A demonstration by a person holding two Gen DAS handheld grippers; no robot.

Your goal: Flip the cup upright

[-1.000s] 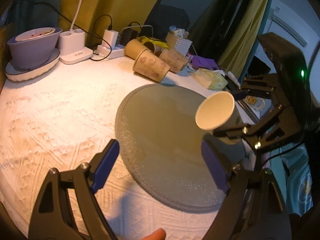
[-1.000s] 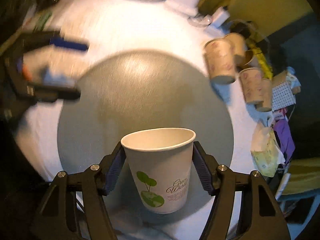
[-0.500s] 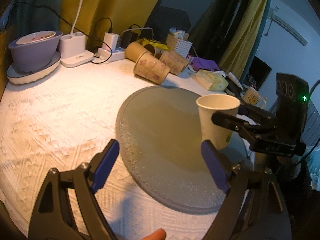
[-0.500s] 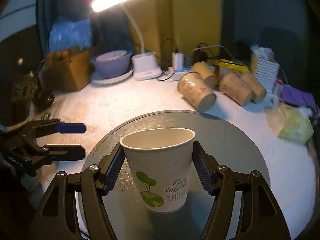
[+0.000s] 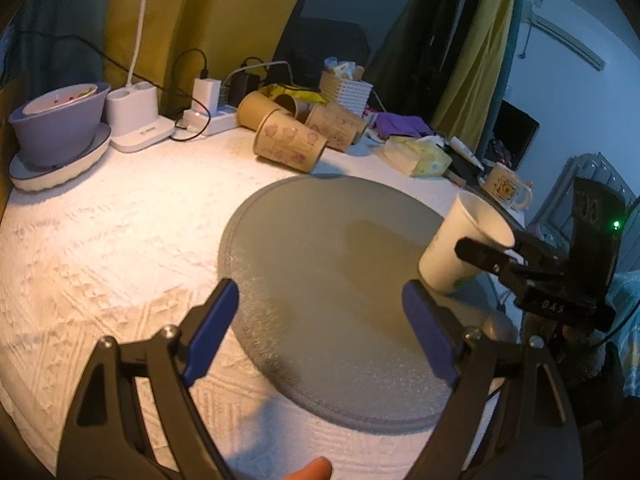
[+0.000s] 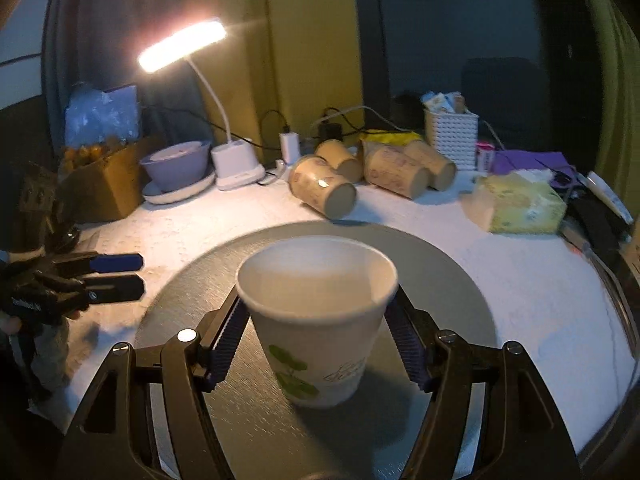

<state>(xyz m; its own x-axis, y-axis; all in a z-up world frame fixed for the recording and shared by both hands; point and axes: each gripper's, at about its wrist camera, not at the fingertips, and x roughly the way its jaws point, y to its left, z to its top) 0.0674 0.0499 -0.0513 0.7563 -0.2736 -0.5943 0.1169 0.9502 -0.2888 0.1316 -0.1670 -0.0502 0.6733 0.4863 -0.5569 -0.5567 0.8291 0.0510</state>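
A white paper cup (image 6: 320,320) with a green leaf print stands mouth up on the round grey mat (image 6: 440,272), leaning slightly. My right gripper (image 6: 320,344) has its blue pads on both sides of the cup, and the jaws look a little wider than before. In the left wrist view the cup (image 5: 460,248) sits at the mat's right edge (image 5: 320,248) with the right gripper (image 5: 516,264) around it. My left gripper (image 5: 324,332) is open and empty over the mat's near edge; it also shows in the right wrist view (image 6: 116,276).
Several brown paper cups (image 5: 288,144) lie on their sides behind the mat. A purple bowl on a plate (image 5: 56,132), a white lamp base (image 5: 136,124), a power strip, a tissue pack (image 5: 420,156), a white basket (image 6: 450,140) and a mug (image 5: 504,192) ring the back and right.
The right gripper turned the cup from sideways to mouth up, then lowered it onto the mat's right edge. Its jaws seem to have widened slightly. The left gripper stayed put.
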